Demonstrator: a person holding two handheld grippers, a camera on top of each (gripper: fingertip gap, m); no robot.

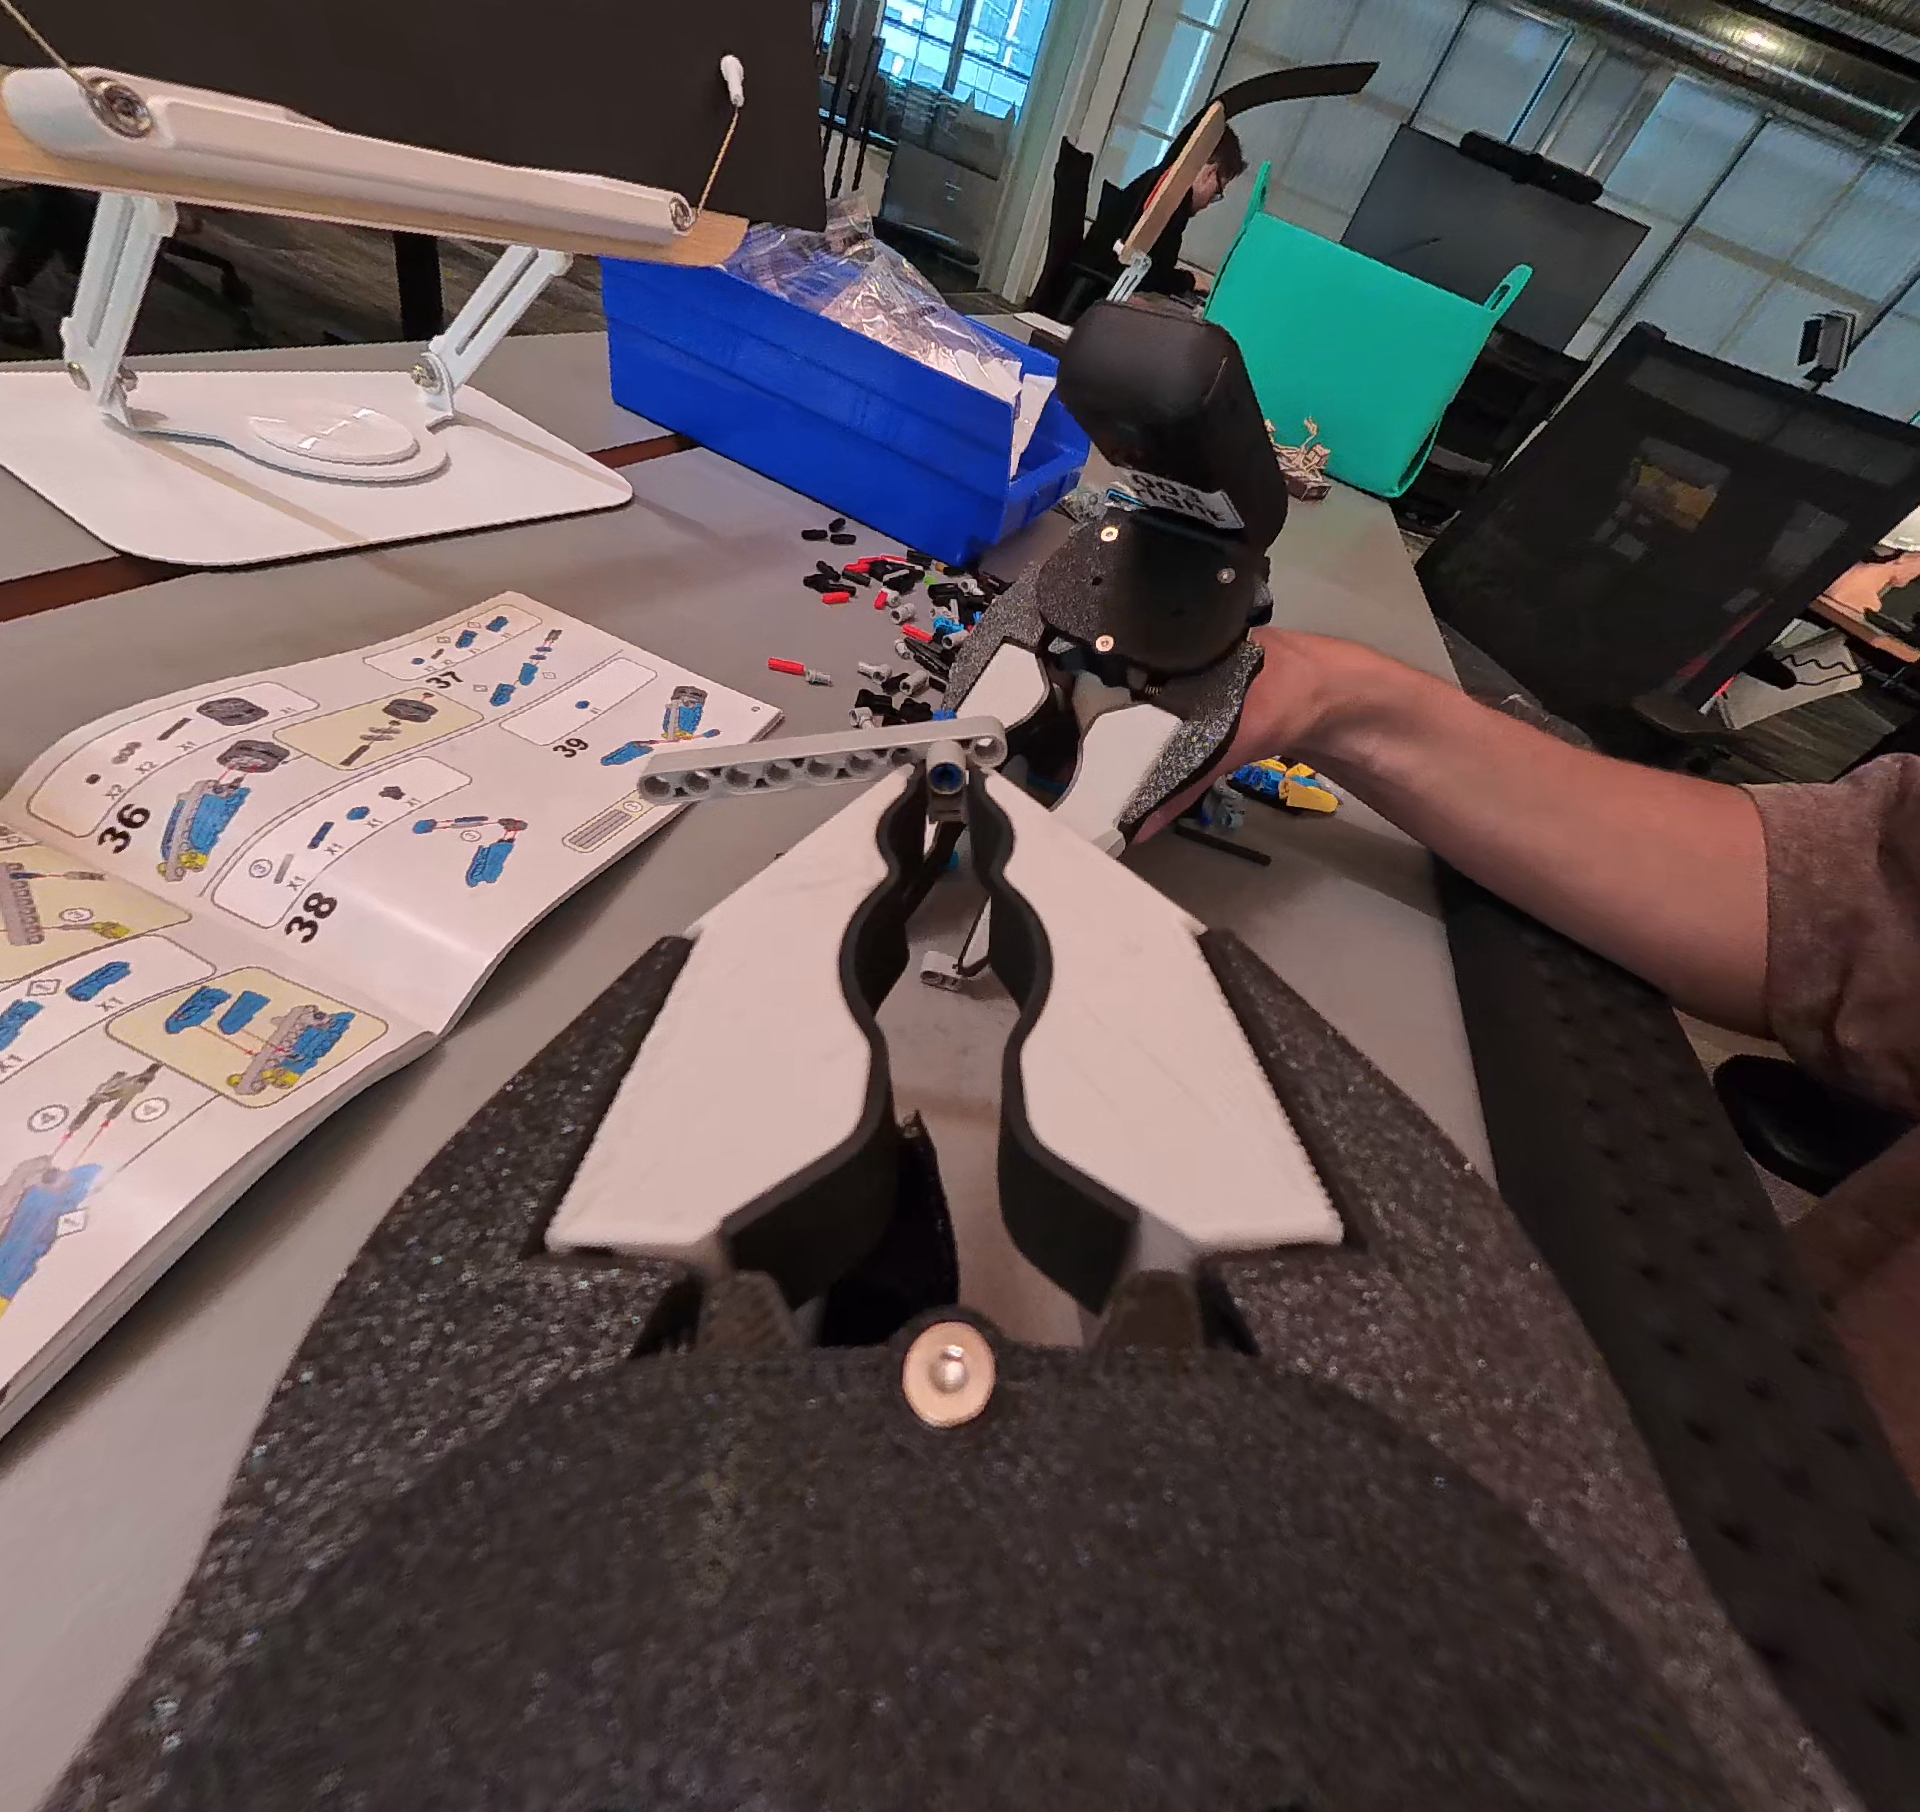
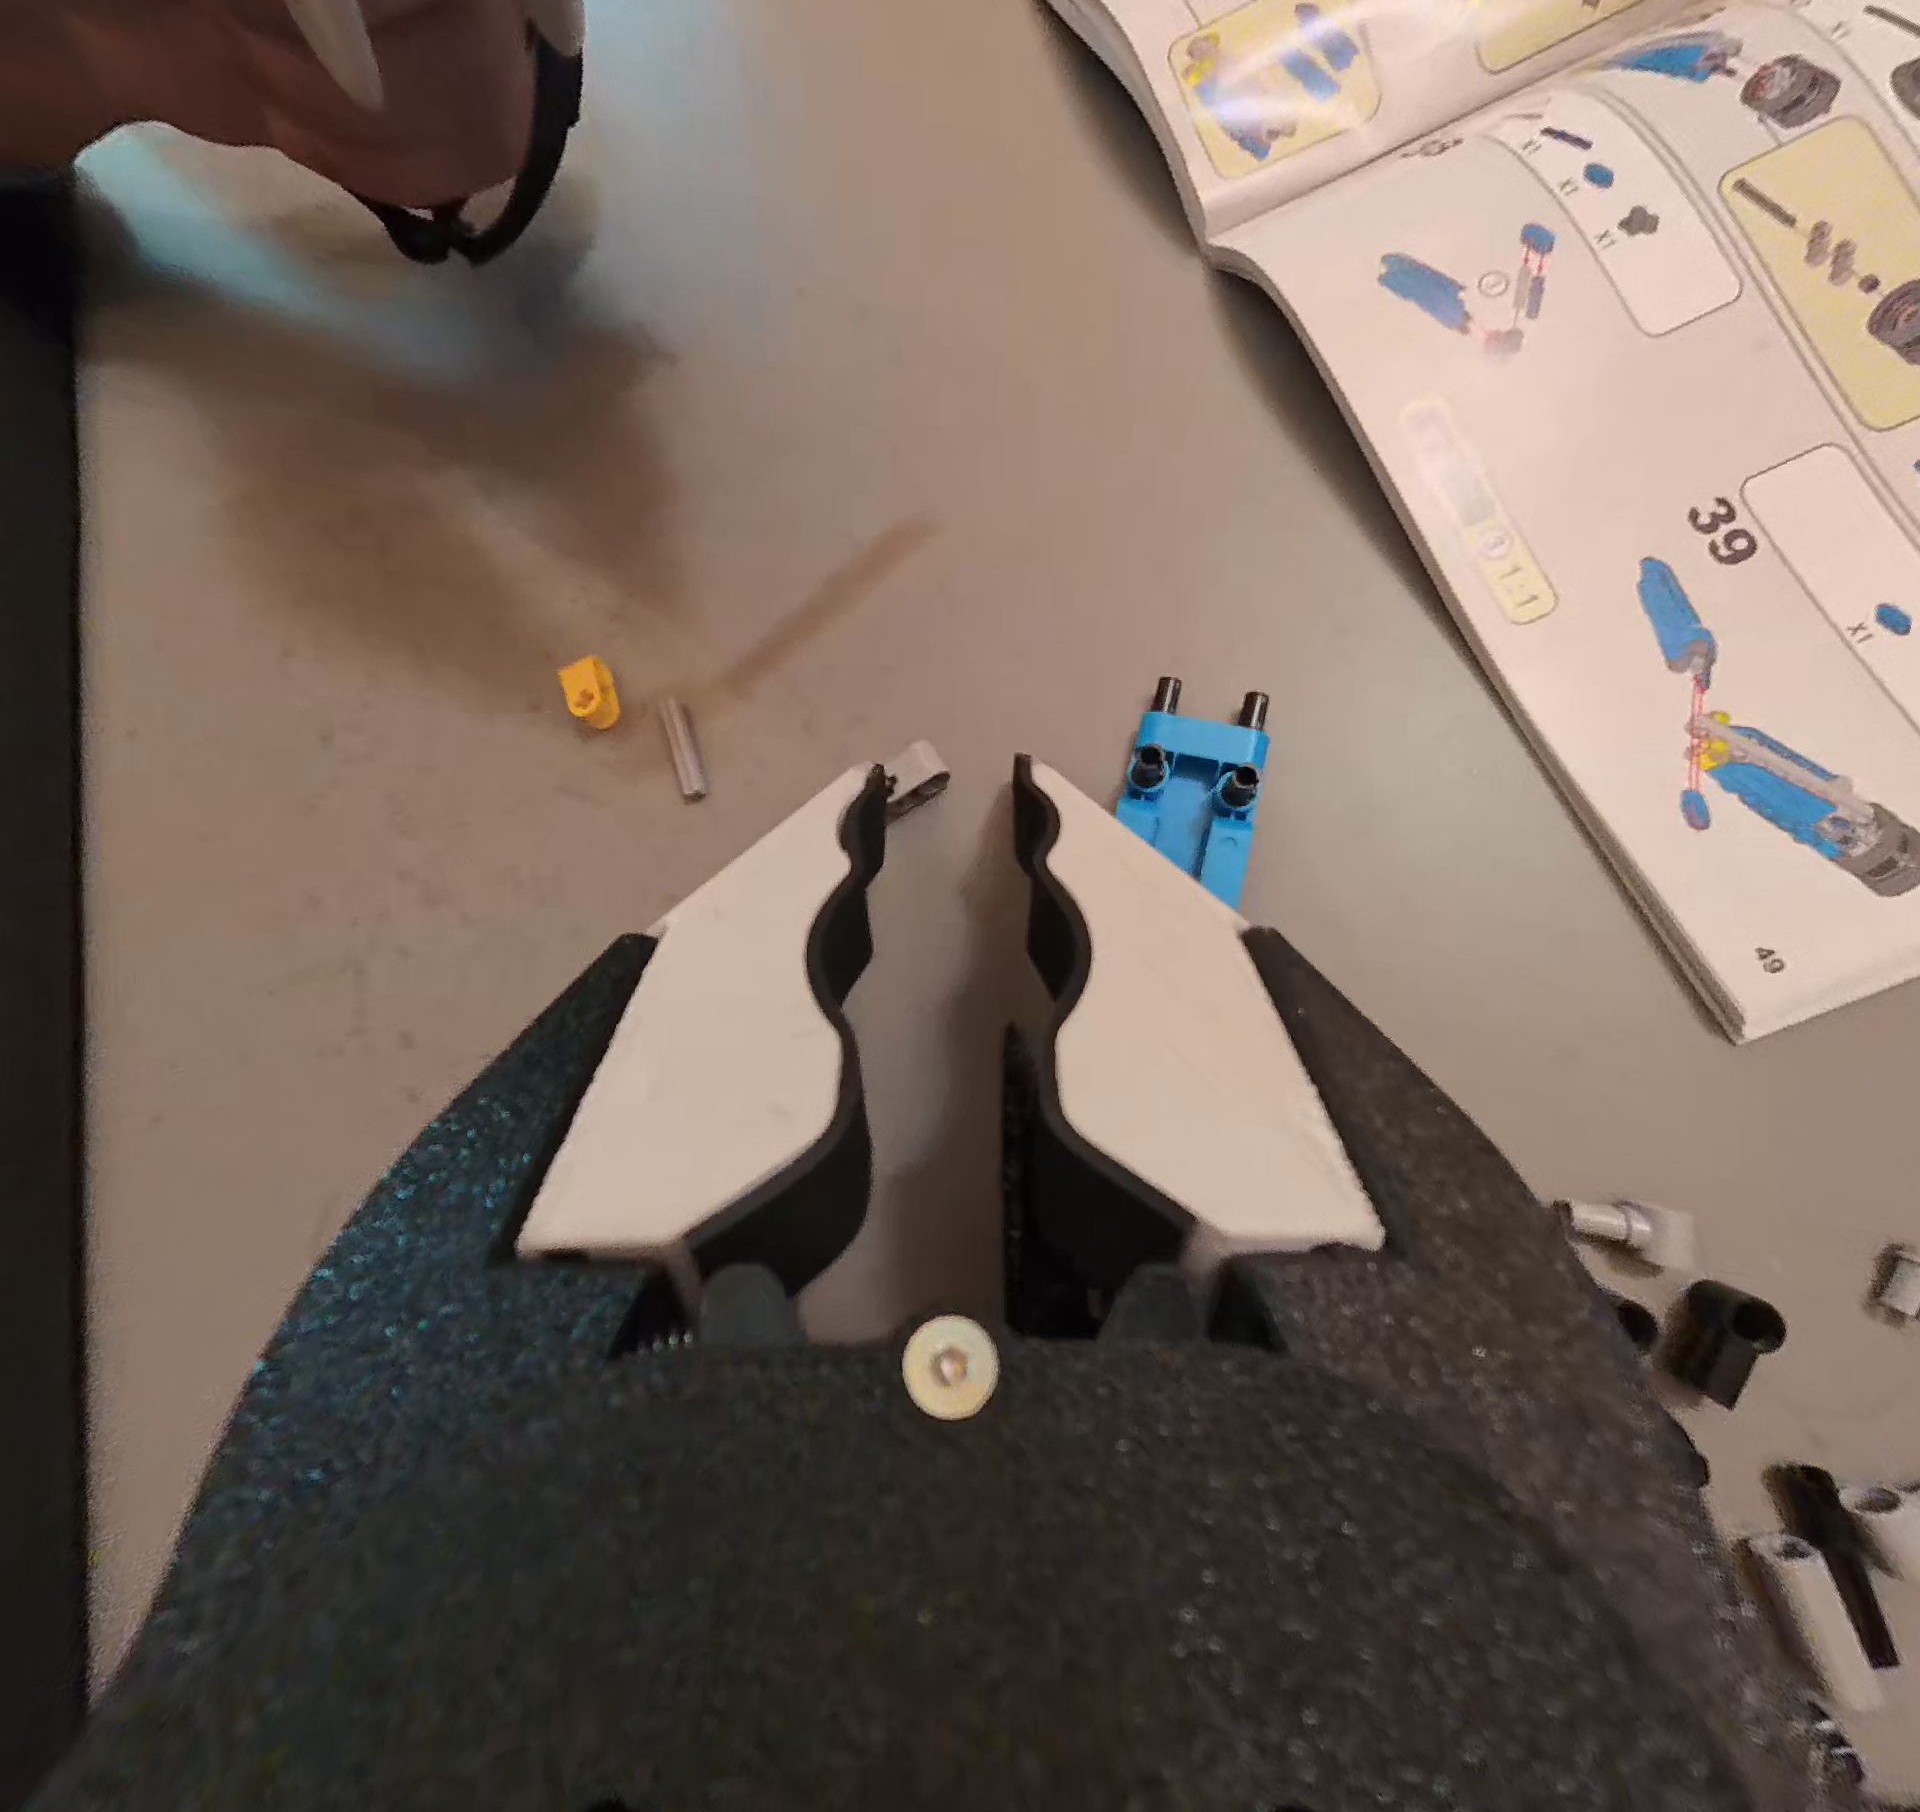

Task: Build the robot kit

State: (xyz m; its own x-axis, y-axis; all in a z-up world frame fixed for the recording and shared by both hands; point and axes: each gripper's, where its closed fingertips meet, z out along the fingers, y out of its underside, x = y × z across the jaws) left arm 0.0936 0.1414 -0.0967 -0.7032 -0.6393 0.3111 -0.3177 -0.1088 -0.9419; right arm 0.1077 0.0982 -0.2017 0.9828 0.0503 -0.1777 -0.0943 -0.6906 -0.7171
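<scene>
- Left gripper (image 1: 948, 786): two pale grey wedge-shaped fingers, each lined on the inner face with a wavy black rubber pad (image 1: 871, 941).
- Fingers sit in a speckled black, coarse-textured body (image 1: 935, 1554) that widens toward the near edge; one silver round-headed screw (image 1: 948, 1369) at its centre.
- Right gripper (image 2: 948, 775): same build, with grey fingers, wavy black pads, a glittery black shell and a pale hex-socket screw (image 2: 950, 1367).
- Seen from the left wrist view, the right unit carries a rounded black camera housing (image 1: 1153, 380) on top, small silver screws and a label.
- Person's right arm: brownish heathered short sleeve (image 1: 1839, 921).
</scene>
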